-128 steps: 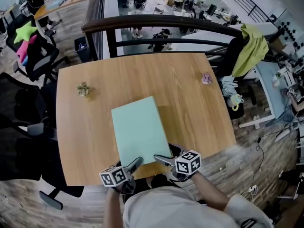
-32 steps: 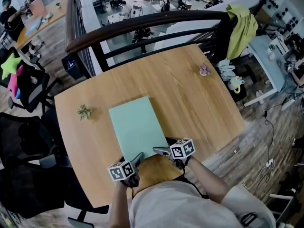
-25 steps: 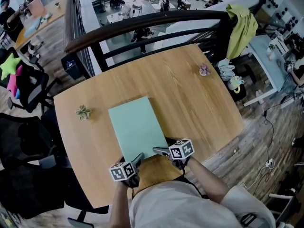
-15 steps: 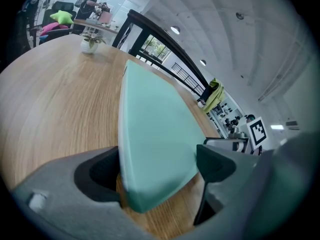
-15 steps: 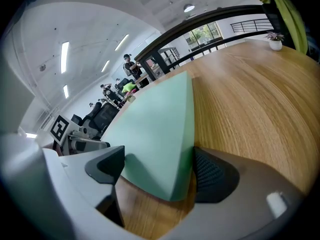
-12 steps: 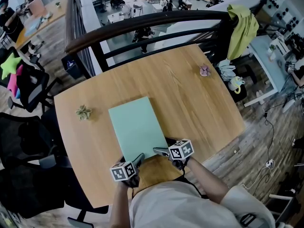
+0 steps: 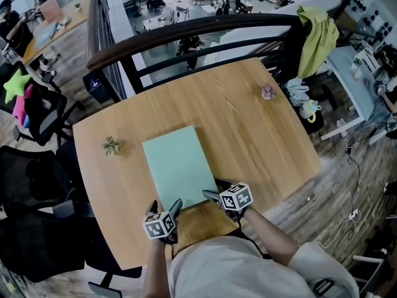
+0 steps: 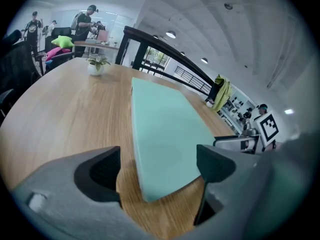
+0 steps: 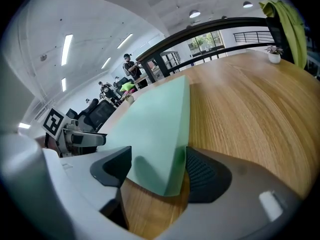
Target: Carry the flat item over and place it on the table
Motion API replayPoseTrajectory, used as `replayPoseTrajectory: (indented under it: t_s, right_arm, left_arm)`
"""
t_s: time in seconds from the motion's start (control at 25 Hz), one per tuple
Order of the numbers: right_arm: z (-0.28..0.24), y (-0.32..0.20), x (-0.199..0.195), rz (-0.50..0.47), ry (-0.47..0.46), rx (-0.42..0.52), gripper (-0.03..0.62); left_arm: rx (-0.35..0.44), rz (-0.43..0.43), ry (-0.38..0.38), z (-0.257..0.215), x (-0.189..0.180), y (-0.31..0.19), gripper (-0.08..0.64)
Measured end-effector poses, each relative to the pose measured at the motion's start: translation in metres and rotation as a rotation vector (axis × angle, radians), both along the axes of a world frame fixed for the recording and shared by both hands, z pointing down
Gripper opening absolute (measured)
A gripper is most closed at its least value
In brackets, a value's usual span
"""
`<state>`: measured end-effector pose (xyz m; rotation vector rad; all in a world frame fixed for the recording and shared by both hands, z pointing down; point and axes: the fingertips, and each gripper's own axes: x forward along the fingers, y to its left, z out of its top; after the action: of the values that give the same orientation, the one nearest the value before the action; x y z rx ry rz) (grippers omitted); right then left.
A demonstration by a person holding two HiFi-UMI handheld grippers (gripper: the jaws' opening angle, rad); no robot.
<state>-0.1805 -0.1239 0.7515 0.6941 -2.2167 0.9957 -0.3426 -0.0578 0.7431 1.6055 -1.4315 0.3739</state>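
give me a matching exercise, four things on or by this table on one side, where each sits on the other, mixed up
1. mint-green flat board
2. small green potted plant
3. small pink potted plant
4. yellow-green cloth

a. draped by the dark railing's right end
b. near the wooden table's left edge
c. table's near edge
d. table's far right corner

Pairs: 1-c, 2-b, 3-d, 4-a

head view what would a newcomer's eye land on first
The mint-green flat panel lying on the wooden table, toward its near edge. Then the left gripper and right gripper, each straddling a near corner with fingers apart; the right's fingers have just been closing.
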Motion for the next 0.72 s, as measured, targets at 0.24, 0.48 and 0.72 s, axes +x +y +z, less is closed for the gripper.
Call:
replayPoseTrajectory:
  t_s: [0.24,0.48,0.72]
  right_arm:
    - [-0.002,0.003,0.010,0.000,0.023,0.054,0.258]
    - [-0.010,0.008,0.025,-0.019,0.058,0.115,0.139]
    - [-0.016,0.016,0.048,-0.028,0.099,0.153,0.054]
  left_arm:
    - [0.021,0.003,-0.047,-0.007,0.005,0.004,0.442]
    - [0.021,-0.010,-0.127,-0.010,0.011,0.009,0.348]
    - [0.018,-0.113,-0.229,-0.019,-0.003,0.019,0.222]
